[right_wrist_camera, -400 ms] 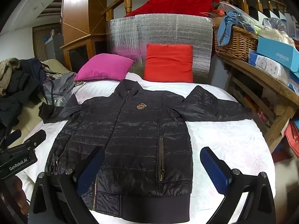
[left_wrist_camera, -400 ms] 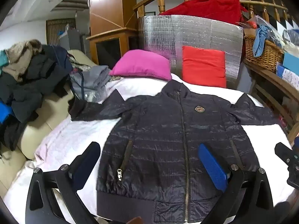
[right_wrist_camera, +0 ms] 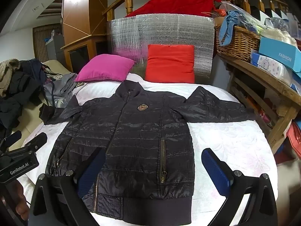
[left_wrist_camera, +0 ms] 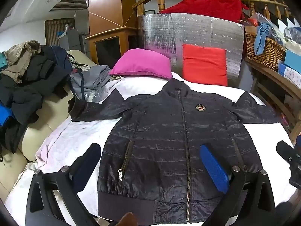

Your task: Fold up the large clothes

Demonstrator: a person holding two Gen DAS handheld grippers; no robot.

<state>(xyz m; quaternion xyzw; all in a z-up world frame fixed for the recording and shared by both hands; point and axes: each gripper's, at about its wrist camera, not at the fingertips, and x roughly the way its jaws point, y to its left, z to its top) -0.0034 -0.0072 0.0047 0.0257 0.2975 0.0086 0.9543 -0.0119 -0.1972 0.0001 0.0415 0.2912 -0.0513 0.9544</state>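
Observation:
A dark quilted jacket lies flat, front up and zipped, on a white bed cover, both sleeves spread out sideways. It also shows in the right wrist view. My left gripper is open and empty, hovering above the jacket's lower left part near the hem. My right gripper is open and empty, above the jacket's lower right part near the pocket zip. The left gripper's body shows at the left edge of the right wrist view.
A pink pillow and a red pillow lean at the bed's head before a silver foil panel. A pile of dark clothes lies on a sofa at left. A wooden shelf with a wicker basket stands at right.
Both grippers have shifted only slightly over the jacket's hem. The jacket has not moved.

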